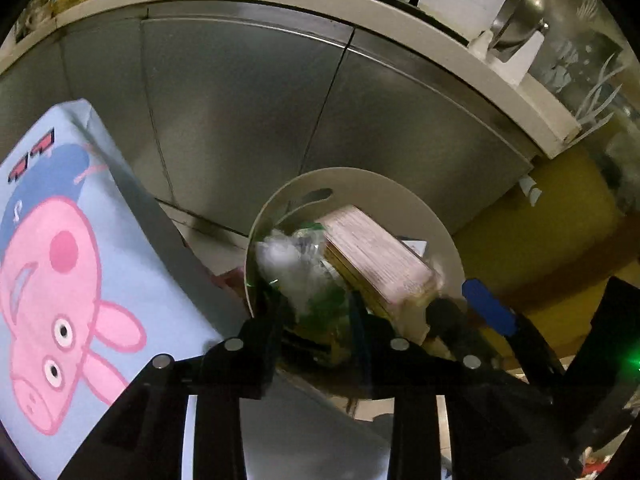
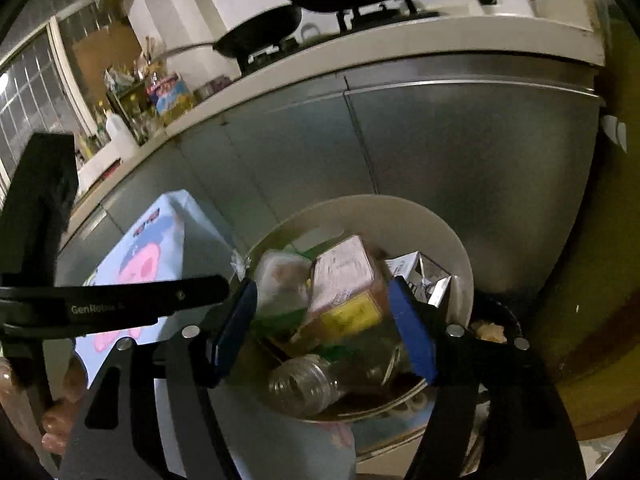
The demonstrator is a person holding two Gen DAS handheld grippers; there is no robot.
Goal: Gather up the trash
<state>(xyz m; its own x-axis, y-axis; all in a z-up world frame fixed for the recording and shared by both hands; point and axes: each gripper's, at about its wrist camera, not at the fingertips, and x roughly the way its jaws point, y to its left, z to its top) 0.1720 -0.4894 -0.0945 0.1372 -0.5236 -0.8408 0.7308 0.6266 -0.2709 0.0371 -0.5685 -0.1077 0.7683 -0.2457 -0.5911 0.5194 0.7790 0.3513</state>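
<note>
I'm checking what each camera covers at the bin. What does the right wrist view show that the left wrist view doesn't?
Right wrist only: a clear bottle at the bin's near edge, a foil carton, pans on the stove, and fingers of a hand. Left wrist only: a metal bowl on the counter. Both: the white bin, the pink box inside it, and the pig-print cloth.
</note>
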